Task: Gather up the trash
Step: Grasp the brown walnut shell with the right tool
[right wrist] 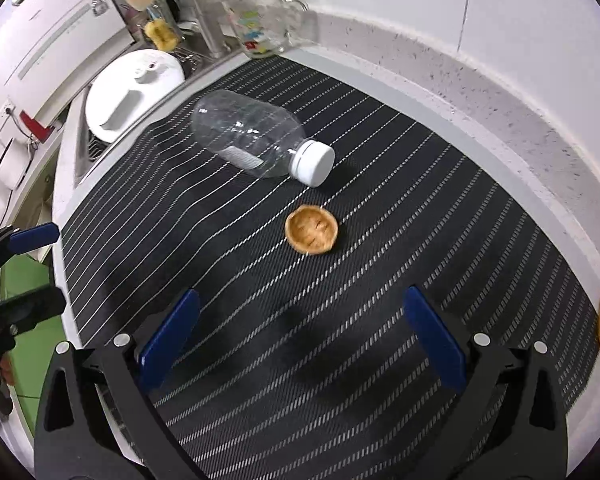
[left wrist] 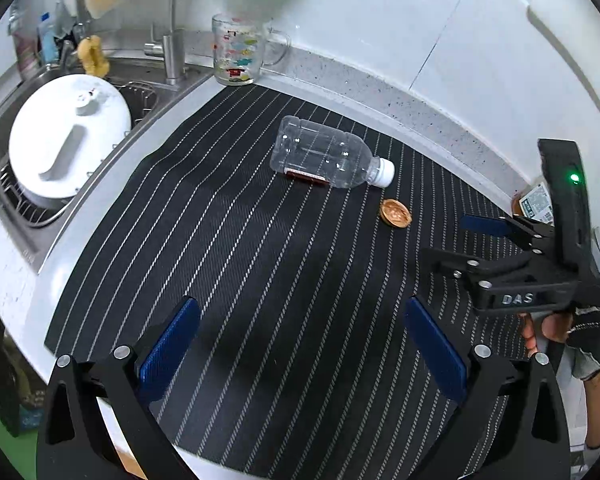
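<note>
Two pieces of trash lie uncollected ahead of both tongs: a plastic bottle [right wrist: 256,142] and, nearer, a walnut shell [right wrist: 311,229]; left gripper [left wrist: 300,348] and right gripper [right wrist: 300,344] gape wide, empty; collecting seems barely begun.

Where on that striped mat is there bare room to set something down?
The near half of the striped mat, between the open right gripper and the walnut shell half, lies bare. So does the strip between the plastic bottle and the sink. It is crowded around bottle, shell and glass mug.
</note>
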